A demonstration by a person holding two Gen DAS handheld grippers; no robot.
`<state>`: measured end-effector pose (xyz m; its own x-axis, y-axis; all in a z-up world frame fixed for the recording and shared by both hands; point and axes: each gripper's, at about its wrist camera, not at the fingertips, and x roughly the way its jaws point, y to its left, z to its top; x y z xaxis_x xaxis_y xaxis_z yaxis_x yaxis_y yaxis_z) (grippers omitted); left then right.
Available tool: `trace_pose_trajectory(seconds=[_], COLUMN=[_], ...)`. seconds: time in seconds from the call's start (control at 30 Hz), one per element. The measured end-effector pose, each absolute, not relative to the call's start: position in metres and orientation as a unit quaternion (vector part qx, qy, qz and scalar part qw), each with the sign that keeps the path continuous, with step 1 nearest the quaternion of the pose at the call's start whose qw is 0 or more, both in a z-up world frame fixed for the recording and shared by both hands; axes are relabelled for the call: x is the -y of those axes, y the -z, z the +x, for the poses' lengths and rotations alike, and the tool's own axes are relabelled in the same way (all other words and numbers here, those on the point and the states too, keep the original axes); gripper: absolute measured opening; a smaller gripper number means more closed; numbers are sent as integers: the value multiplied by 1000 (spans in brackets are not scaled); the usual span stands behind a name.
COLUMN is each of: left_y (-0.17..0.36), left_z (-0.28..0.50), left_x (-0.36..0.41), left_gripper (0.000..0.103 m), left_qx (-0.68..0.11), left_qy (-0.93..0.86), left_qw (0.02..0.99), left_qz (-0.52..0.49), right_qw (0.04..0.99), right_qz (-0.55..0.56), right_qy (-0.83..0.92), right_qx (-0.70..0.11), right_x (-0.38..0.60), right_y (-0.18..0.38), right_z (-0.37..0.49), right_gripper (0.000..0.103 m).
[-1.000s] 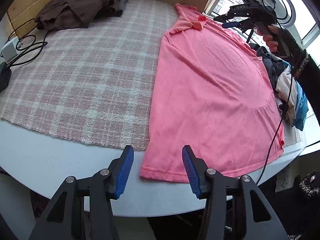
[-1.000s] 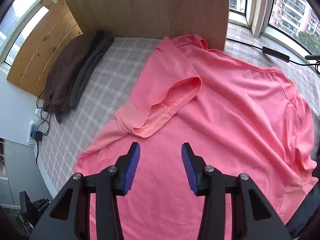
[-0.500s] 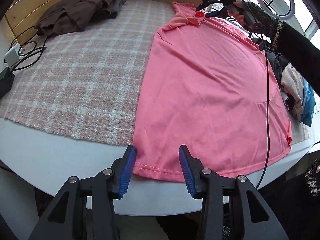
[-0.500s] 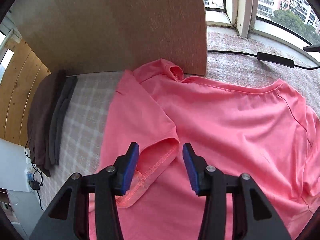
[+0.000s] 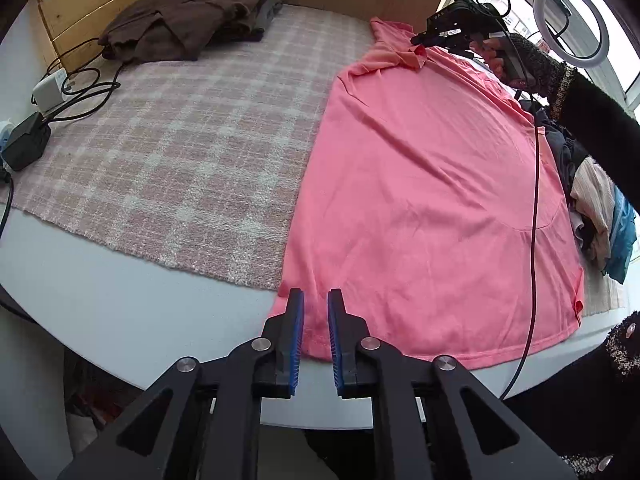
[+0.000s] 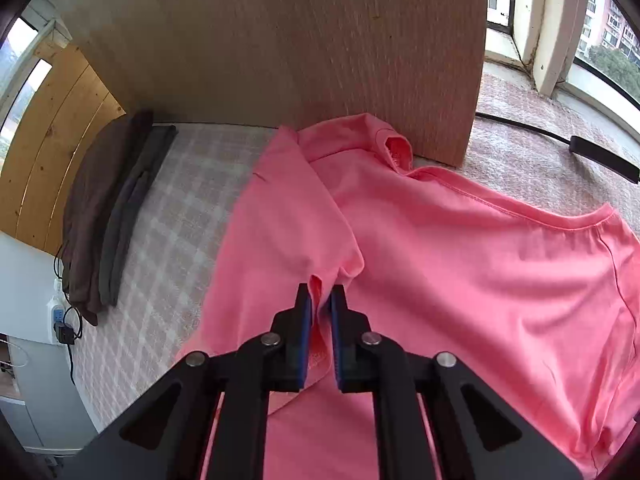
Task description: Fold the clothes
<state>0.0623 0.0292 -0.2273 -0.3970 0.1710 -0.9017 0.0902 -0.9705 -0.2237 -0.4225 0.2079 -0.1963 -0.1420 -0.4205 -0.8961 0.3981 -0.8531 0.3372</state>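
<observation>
A pink T-shirt [image 5: 420,184] lies spread flat on a plaid cloth [image 5: 180,152] over a white table [image 5: 120,300]. My left gripper [image 5: 316,312] hovers at the near left corner of the hem. Its jaws are closing, with hem fabric between the blue pads and a gap still showing. In the right wrist view my right gripper [image 6: 320,304] is closing, and its pads pinch a raised fold of the turned-over sleeve [image 6: 288,220]. The left wrist view shows that gripper [image 5: 418,38] at the shirt's far end, held by a hand in a dark sleeve.
Folded brown and grey clothes [image 5: 180,20] lie at the back left. Chargers and cables [image 5: 28,140] sit at the left edge. A heap of mixed garments [image 5: 592,200] lies on the right. A wooden board [image 6: 320,40] stands behind the shirt. A thin cable [image 5: 534,220] hangs across it.
The left jaws narrowed and shifted onto the hem's left corner. The right gripper moved forward over the folded sleeve and closed on its edge, lifting a small fold.
</observation>
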Motion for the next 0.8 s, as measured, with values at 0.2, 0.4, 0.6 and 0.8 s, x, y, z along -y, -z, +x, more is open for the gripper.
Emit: trace_pose_trajectory(seconds=[0.2,0.4,0.6,0.8], left_y=[226,237,235,190], left_z=[63,54,57,65], left_x=[-25,-41,-41,-56], left_gripper=[43,27,1,1], left_qx=[82,35,73,82], left_qy=[-829,-827,-834,-861], left_qw=[-23,-21,4,51], left_qz=[-553,-560,-547,-500], right_qw=[278,283,292,293], right_qz=[593,595,591,572], right_qy=[756,752,752,766], right_qx=[-15,-20,-24,-17], right_x=[-203,-198,-196,-211], right_y=[194,197,199,179], right_z=[-423,-425,-422,-426], right_gripper=[9,9,6,3])
